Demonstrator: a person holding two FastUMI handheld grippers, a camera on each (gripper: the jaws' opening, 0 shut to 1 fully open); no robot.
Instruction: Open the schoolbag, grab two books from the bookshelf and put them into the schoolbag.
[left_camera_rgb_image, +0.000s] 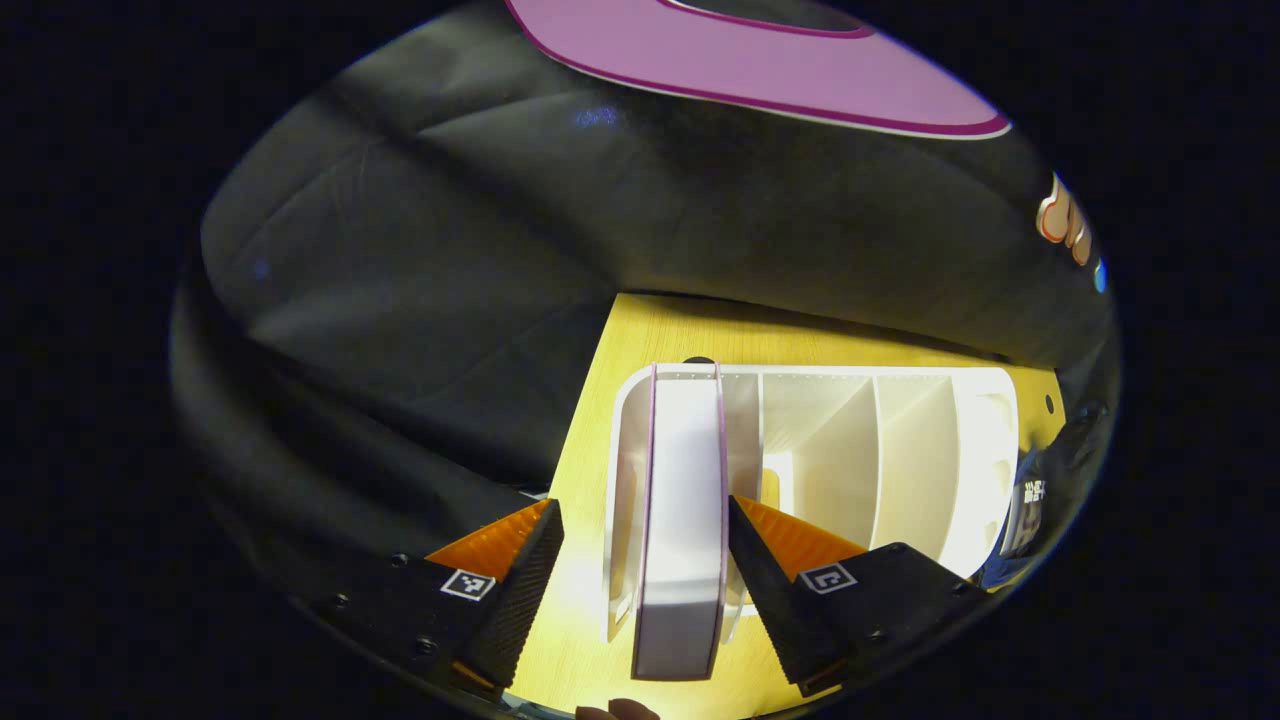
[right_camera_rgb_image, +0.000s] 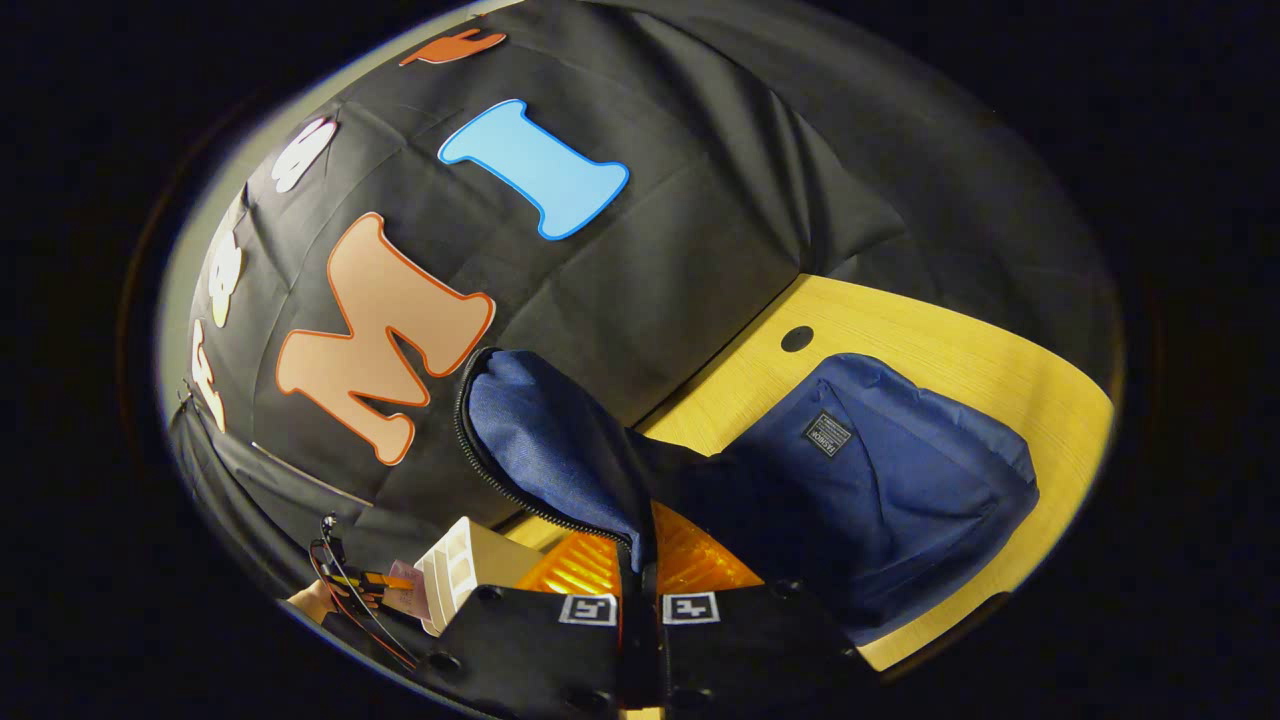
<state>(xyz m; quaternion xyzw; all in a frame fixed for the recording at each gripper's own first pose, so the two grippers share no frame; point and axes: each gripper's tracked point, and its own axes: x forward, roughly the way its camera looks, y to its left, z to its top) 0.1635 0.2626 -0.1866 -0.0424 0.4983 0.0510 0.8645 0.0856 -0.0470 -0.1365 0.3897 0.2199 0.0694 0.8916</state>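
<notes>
Left gripper view: left gripper (left_camera_rgb_image: 645, 560), jaws spread, straddles a book (left_camera_rgb_image: 683, 520) standing in the bookshelf (left_camera_rgb_image: 900, 440); nothing packed yet. Right gripper (right_camera_rgb_image: 640, 560) pinches the schoolbag (right_camera_rgb_image: 880, 480) flap open on the counter (right_camera_rgb_image: 960, 350).

Left gripper (left_camera_rgb_image: 645, 560) points forward, jaws spread wide. One finger (left_camera_rgb_image: 525, 590) sits clear to the left of an upright book (left_camera_rgb_image: 683, 520); the other finger (left_camera_rgb_image: 775, 590) is right up against the book's opposite face, and whether it touches is hard to tell. Right gripper (right_camera_rgb_image: 640, 565) has its fingers drawn together, pinching the raised flap of the bag (right_camera_rgb_image: 560, 440) between them. In the right gripper view, low left, the far hand (right_camera_rgb_image: 312, 600) peeks in.
</notes>
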